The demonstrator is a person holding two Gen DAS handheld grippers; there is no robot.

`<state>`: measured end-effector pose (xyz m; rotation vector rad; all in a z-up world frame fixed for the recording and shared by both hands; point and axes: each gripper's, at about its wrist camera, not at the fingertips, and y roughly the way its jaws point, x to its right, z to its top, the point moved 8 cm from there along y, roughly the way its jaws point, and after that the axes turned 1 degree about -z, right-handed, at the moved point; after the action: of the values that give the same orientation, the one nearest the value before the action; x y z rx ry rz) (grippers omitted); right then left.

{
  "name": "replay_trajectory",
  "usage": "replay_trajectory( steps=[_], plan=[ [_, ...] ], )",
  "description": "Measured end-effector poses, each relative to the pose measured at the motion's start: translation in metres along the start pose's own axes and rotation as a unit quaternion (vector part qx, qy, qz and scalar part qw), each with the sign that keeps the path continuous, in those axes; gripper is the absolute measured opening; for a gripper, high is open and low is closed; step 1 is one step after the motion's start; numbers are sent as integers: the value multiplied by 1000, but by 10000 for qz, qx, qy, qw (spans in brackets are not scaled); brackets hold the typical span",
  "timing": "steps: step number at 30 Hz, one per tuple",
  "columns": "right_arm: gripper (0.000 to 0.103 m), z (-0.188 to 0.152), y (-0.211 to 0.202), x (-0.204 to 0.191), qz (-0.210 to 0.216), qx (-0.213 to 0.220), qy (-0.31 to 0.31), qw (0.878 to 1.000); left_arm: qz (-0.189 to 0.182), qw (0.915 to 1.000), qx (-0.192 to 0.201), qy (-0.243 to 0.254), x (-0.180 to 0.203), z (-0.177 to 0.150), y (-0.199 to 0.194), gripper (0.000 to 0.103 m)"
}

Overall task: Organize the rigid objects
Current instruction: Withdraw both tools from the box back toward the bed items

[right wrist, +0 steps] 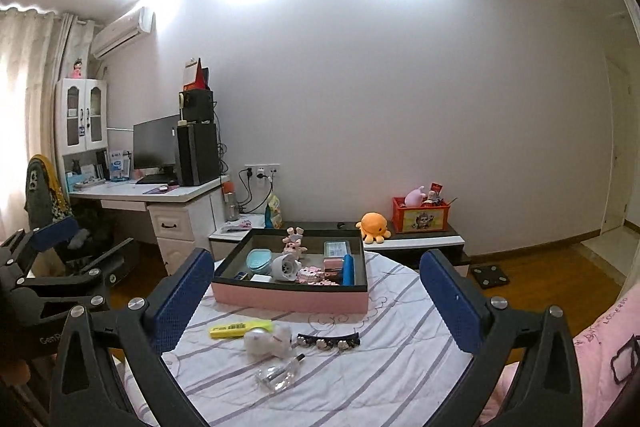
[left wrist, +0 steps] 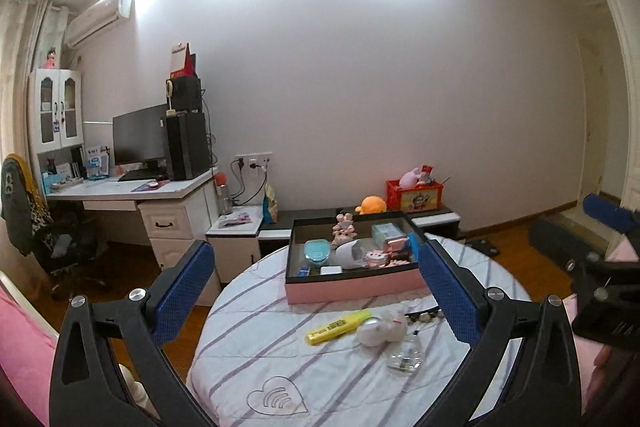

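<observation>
A pink box (left wrist: 352, 289) (right wrist: 288, 297) with a dark rim stands at the far side of a round table with a striped cloth (left wrist: 280, 359) (right wrist: 360, 379); it holds several small items. In front of it lie a yellow highlighter (left wrist: 338, 326) (right wrist: 240, 329), a white figurine (left wrist: 382, 327) (right wrist: 267, 341), a clear glass bottle (left wrist: 406, 355) (right wrist: 280, 373) and a dark hair clip (right wrist: 329, 341). My left gripper (left wrist: 316, 291) and right gripper (right wrist: 316, 295) are both open and empty, held above the near side of the table.
A desk with a monitor (left wrist: 138, 141) stands at the left. A low cabinet behind the table holds a red box (left wrist: 414, 195) and an orange plush (right wrist: 374, 225). Pink bedding (right wrist: 600, 339) lies at the right. Wooden floor surrounds the table.
</observation>
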<state>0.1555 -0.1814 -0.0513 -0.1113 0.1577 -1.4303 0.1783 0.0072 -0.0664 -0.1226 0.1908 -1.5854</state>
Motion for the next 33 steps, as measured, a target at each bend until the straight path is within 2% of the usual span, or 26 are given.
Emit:
replay_trajectory(
  steps=[20,33],
  plan=[
    [103,-2,-26,-5,-122,153,-81,9998,44,9999,104,104,7,3,-19,103],
    [103,-3,-27,-2,-181,83,-95,9998,48,9999,124,-13,4,3,-13,103]
  ],
)
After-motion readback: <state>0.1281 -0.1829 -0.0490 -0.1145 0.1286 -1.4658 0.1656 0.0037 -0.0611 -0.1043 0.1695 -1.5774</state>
